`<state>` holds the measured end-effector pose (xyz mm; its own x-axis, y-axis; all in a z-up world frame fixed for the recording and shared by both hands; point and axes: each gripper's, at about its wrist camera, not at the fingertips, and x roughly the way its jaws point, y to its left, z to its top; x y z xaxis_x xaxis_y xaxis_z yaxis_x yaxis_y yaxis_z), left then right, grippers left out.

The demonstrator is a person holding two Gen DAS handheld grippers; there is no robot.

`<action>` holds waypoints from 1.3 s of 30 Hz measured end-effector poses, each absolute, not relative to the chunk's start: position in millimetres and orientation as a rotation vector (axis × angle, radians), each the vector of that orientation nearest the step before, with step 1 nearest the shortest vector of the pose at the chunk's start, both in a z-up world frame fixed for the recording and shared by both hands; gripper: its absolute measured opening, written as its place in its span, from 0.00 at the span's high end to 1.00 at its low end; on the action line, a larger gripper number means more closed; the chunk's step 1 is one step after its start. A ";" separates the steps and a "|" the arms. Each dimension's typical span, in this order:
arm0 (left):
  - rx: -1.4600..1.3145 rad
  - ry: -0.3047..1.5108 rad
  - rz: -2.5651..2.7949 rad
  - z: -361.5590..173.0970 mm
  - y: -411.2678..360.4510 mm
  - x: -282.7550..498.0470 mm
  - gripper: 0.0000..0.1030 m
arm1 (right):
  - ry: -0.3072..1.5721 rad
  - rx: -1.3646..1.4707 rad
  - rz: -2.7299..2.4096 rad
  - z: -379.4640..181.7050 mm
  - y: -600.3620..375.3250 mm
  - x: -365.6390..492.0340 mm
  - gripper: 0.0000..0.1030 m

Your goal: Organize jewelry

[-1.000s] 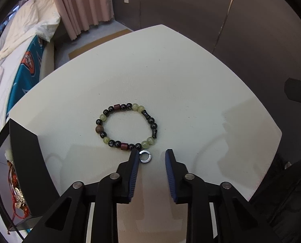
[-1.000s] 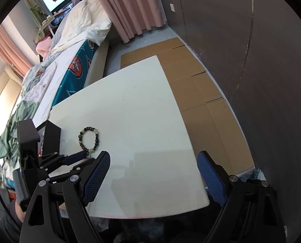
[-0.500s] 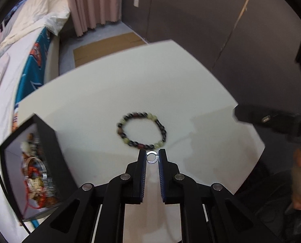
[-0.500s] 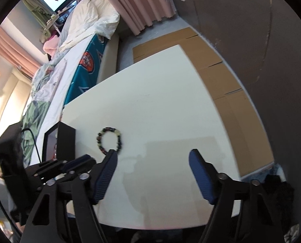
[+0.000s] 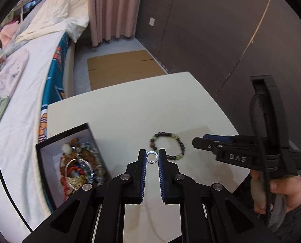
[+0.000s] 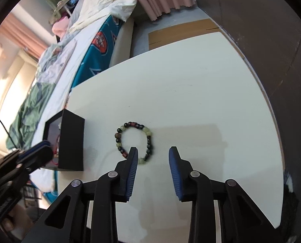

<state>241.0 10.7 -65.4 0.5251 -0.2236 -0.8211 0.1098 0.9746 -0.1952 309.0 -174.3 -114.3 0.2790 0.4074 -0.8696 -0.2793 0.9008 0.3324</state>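
My left gripper (image 5: 152, 157) is shut on a small silver ring (image 5: 152, 157) and holds it above the white table (image 5: 130, 105). A beaded bracelet (image 5: 167, 145) of dark, green and red beads lies flat on the table just beyond and right of it. A black jewelry box (image 5: 69, 162), open and holding several pieces, stands to the left. My right gripper (image 6: 153, 151) is open and empty, low over the table, with the bracelet (image 6: 135, 141) by its left fingertip. The right gripper also shows in the left wrist view (image 5: 217, 139).
The box shows in the right wrist view (image 6: 71, 141) at the table's left edge. A bed (image 5: 19, 81) runs along the table's left side. Flat cardboard (image 5: 122, 66) lies on the floor beyond the table. A dark wall (image 5: 231, 30) stands to the right.
My left gripper closed on the ring and lifted it, swinging left so the box came into view. My right gripper narrowed and moved in toward the bracelet.
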 end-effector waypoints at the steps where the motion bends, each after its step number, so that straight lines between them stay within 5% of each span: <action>1: -0.129 0.998 -0.194 -65.5 13.8 239.8 0.88 | 1.195 0.104 0.465 -115.2 -168.4 309.9 0.72; 8: -0.165 0.982 -0.159 -65.5 42.5 233.8 0.88 | 1.205 -0.002 0.433 -129.9 -138.5 319.9 0.78; 11: -0.182 0.981 -0.149 -65.8 54.0 231.2 0.88 | 1.223 -0.076 0.395 -141.0 -128.4 321.0 0.91; 25: -0.272 0.956 -0.118 -64.5 94.7 222.1 0.87 | 1.046 0.086 0.522 -71.0 -141.6 287.4 0.92; 26: -0.283 0.963 -0.118 -64.8 97.7 222.8 0.84 | 1.036 0.090 0.532 -66.6 -138.6 284.1 0.92; 30: -0.324 0.915 -0.100 -56.2 111.8 215.5 0.29 | 0.989 0.097 0.582 -47.4 -128.8 271.3 0.92; 39: -0.332 0.815 -0.044 -26.6 145.4 198.6 0.28 | 0.909 0.061 0.696 -6.1 -88.8 256.0 0.92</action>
